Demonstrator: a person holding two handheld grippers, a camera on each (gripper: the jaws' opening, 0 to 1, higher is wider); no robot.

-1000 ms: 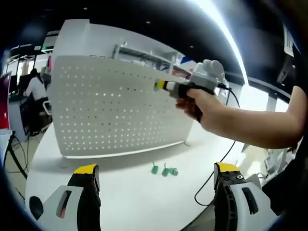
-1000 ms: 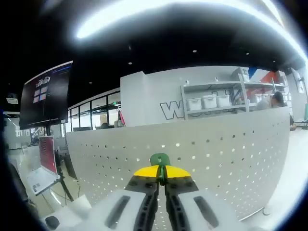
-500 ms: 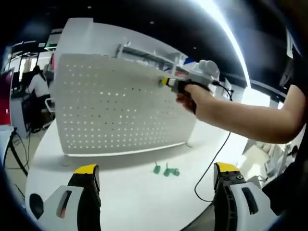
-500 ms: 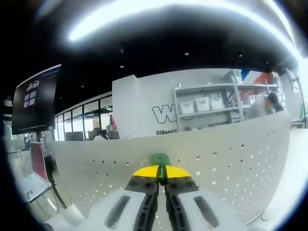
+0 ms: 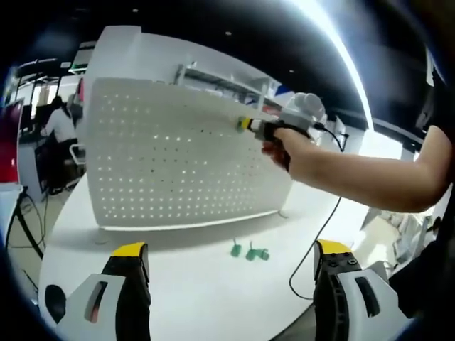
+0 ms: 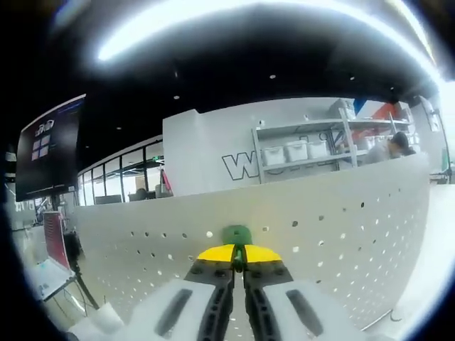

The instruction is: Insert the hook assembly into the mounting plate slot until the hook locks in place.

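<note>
My right gripper (image 6: 238,264) has its yellow-tipped jaws pressed together on a green hook (image 6: 237,235), which sticks out just beyond the tips. Straight ahead of the tips, the hook sits against the face of the white perforated mounting plate (image 6: 341,234), near the plate's upper edge; whether the hook has entered a hole I cannot tell, since my own jaws cover the contact point. Beyond the plate's top edge, farther out from my tips, stands a white wall with dark lettering and a shelf unit (image 6: 306,153) carrying white bins, and off to the left of my tips hangs a dark screen (image 6: 46,153).

My left gripper (image 5: 231,273) is held wide open with nothing between its fingers (image 5: 128,266); the jaws stand far apart over the white round table (image 5: 178,284). Between the two tips and a little beyond them, three spare green hooks (image 5: 250,251) lie on the table, apart from both fingers. Farther out stands the plate (image 5: 170,163), upright on the table. Up and to the right of my open fingers, my right hand (image 5: 288,145) holds the right gripper (image 5: 245,125) with its tip at the plate's upper right area, the green hook at the plate's face. A black cable (image 5: 320,234) hangs from that gripper down to the table edge beside my right-hand finger.
</note>
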